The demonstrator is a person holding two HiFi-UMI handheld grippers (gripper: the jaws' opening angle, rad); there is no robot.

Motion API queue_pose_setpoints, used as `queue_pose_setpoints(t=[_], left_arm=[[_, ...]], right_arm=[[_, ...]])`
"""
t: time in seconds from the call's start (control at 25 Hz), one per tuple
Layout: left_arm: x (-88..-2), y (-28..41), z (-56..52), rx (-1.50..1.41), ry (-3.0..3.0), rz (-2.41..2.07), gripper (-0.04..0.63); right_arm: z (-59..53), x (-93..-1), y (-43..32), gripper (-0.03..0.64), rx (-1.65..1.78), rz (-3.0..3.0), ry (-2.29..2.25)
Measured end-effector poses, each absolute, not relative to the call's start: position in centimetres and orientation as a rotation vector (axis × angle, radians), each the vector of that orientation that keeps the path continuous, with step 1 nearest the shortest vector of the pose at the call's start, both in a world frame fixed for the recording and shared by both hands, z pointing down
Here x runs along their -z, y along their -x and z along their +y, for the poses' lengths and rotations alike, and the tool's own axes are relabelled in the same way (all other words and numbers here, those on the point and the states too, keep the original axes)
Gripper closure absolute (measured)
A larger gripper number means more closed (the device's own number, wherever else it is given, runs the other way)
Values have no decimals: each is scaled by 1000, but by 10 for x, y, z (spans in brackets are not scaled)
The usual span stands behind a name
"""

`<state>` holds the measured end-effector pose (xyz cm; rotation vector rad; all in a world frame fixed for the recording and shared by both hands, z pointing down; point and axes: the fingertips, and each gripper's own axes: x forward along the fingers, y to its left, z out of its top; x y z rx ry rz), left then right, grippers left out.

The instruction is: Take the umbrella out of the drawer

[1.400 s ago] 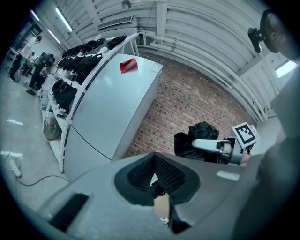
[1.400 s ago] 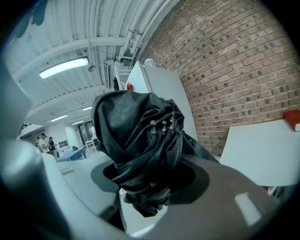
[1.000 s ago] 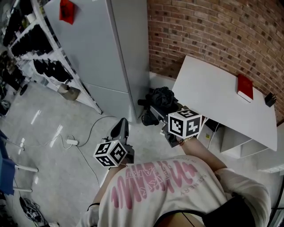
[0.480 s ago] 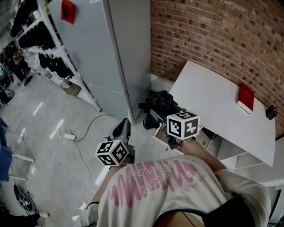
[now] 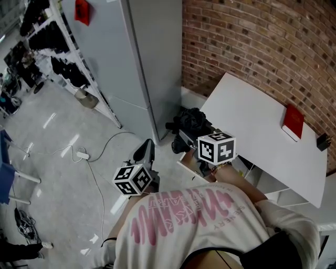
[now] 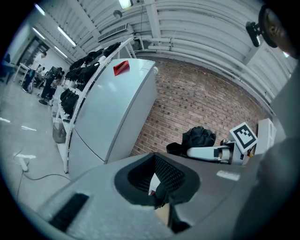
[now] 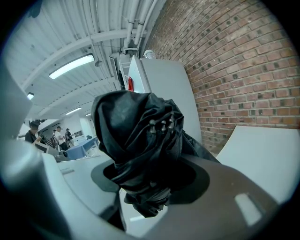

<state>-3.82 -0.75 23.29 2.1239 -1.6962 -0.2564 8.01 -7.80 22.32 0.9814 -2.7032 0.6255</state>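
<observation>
Right gripper (image 7: 147, 187) has edged along, black umbrella (image 7: 136, 136) still clamped between its jaws.

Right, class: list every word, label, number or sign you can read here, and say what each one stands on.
Nothing can be read for certain.
Shirt: pink lettering, upside down, too blurred to read.
Marker cubes: black-and-white square patterns, no letters.
Red book and red tag: no legible print.

Black umbrella (image 7: 140, 140). Red-brown brick wall (image 5: 252, 42) at 12 o'clock. White table (image 5: 252, 121) with 1 red book (image 5: 292, 122) at 3 o'clock. Pale grey cabinet (image 5: 131, 52). White shirt (image 5: 210, 239), pink lettering.
</observation>
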Motion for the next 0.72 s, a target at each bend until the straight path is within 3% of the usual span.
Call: queue_pose_setpoints(t=[0.72], left_arm=[[-236, 40, -14, 229, -2103, -1742, 592]], right_arm=[[-89, -239, -90, 362, -648, -2683, -963]])
